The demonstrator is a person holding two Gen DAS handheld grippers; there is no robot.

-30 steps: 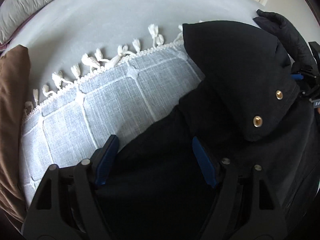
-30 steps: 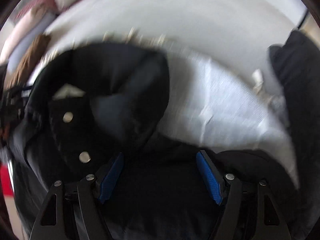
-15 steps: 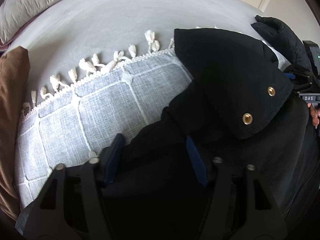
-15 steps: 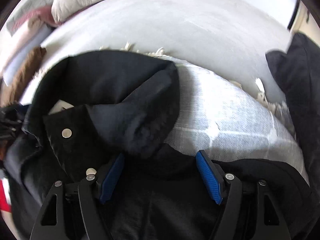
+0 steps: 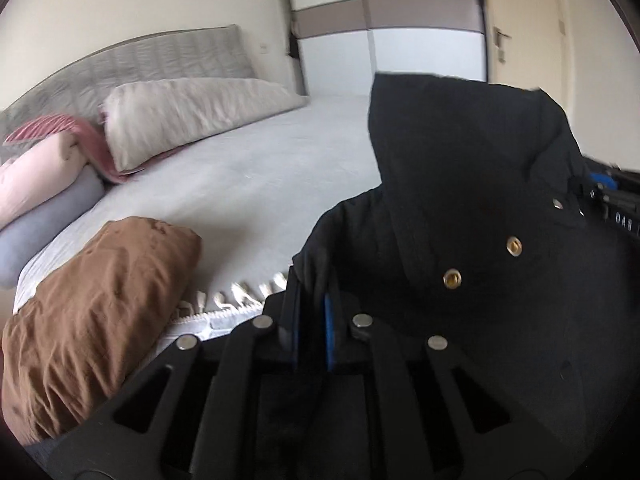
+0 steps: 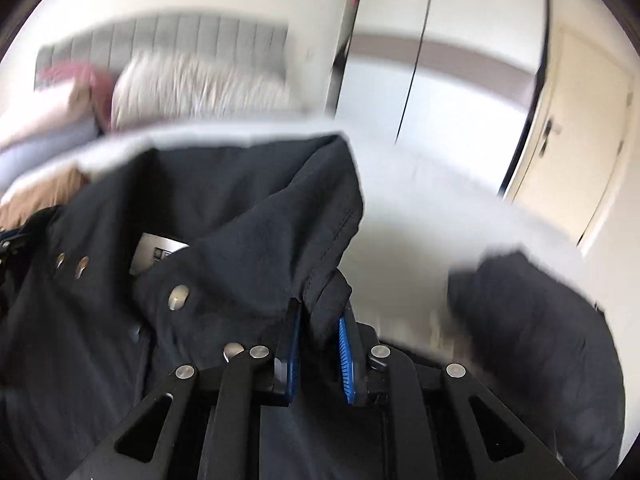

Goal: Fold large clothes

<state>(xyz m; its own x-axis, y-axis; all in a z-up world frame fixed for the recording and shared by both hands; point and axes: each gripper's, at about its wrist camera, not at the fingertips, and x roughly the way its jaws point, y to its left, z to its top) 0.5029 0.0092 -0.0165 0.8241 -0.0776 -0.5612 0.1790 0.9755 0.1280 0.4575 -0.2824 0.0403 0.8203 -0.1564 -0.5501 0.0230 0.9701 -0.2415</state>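
Note:
A large black jacket [image 5: 460, 184] with brass snaps hangs lifted above the bed, its hood standing up at the right of the left wrist view. My left gripper [image 5: 312, 304] is closing, and its blue pads pinch a fold of the jacket's shoulder. In the right wrist view the same jacket [image 6: 240, 216] shows its collar, silver snaps and a white label [image 6: 160, 252]. My right gripper [image 6: 320, 320] is closing too, with a bunched fold of the collar edge squeezed between its blue pads. The right gripper's body [image 5: 616, 200] peeks out behind the hood.
A folded brown cloth [image 5: 100, 300] lies left on the grey bed [image 5: 240, 168], beside a fringed white blanket [image 5: 236, 304]. Pillows [image 5: 192, 116] line the headboard. Another dark garment [image 6: 532, 320] lies at the right. A wardrobe [image 6: 440, 80] and a door [image 6: 580, 140] stand behind.
Both grippers went from wide open over the flat jacket to pinched on its fabric, then rose and tilted up, lifting the jacket so the headboard and walls came into view.

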